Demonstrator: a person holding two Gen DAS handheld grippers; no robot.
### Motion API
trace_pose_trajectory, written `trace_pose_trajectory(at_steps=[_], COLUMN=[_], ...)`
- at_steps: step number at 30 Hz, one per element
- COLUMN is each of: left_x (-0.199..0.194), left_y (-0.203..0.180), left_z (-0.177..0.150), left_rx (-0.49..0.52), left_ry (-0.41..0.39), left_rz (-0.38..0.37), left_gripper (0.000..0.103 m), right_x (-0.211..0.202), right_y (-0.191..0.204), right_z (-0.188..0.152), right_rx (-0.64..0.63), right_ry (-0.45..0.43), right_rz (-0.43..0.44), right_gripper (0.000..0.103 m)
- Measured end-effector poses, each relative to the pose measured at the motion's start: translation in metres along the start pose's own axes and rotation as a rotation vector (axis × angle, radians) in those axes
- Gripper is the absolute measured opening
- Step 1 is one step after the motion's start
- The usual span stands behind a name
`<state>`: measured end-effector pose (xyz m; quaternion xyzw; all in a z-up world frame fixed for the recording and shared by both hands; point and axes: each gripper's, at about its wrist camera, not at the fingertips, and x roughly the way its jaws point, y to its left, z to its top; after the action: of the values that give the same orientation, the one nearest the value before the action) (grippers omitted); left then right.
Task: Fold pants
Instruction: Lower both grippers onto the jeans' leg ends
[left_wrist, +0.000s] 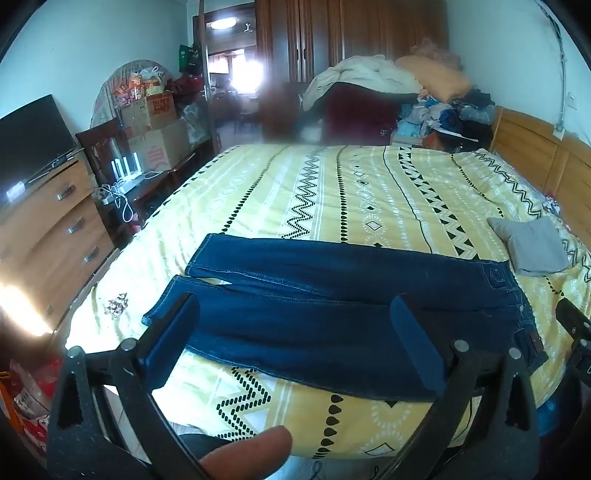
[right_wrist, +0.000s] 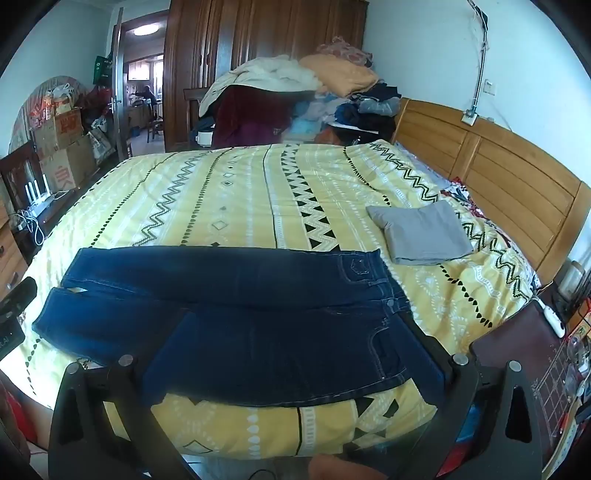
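Lying flat along the near edge of the bed (left_wrist: 369, 192), the dark blue jeans (left_wrist: 332, 295) are spread on the yellow patterned cover with both legs side by side, cuffs toward the foot-end corner and the waistband toward the wooden headboard (right_wrist: 491, 166). We hold the left hand-held gripper (left_wrist: 295, 317) above the leg section; its two blue-padded fingers (left_wrist: 173, 332) stand wide apart with nothing between them but the denim seen below, and we cannot tell whether the pads touch the cloth. We hold the right hand-held gripper (right_wrist: 295, 332) over the seat and waistband end, its fingers equally wide apart and gripping nothing; the dark pads blend into the fabric, so contact cannot be judged there either. A folded grey garment (right_wrist: 421, 232) rests on the cover beside the waistband, nearer the headboard and apart from the jeans. Beyond the far edge of the bed a heap of clothes and bedding (right_wrist: 295, 88) is piled before a wooden wardrobe (right_wrist: 258, 48).
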<state>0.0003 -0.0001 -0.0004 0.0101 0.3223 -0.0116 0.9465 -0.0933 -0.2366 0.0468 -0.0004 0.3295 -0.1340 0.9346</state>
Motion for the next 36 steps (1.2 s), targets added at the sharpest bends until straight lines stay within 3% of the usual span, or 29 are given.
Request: trace_pose_trajectory(at_steps=[23, 36], left_x=[0.011, 0.042], left_y=[-0.018, -0.021], left_z=[-0.017, -0.028], left_rx=[0.041, 0.069], left_ry=[0.06, 0.104], left_rz=[0.019, 0.032], left_gripper=[0.103, 0.103], right_x=[0.009, 0.041], right_y=[0.001, 0.01], right_z=[-0.016, -0.024], right_rx=[0.003, -0.007], right_ry=[0.046, 0.104], right_rz=[0.037, 0.035], right_gripper=[0.103, 0.103])
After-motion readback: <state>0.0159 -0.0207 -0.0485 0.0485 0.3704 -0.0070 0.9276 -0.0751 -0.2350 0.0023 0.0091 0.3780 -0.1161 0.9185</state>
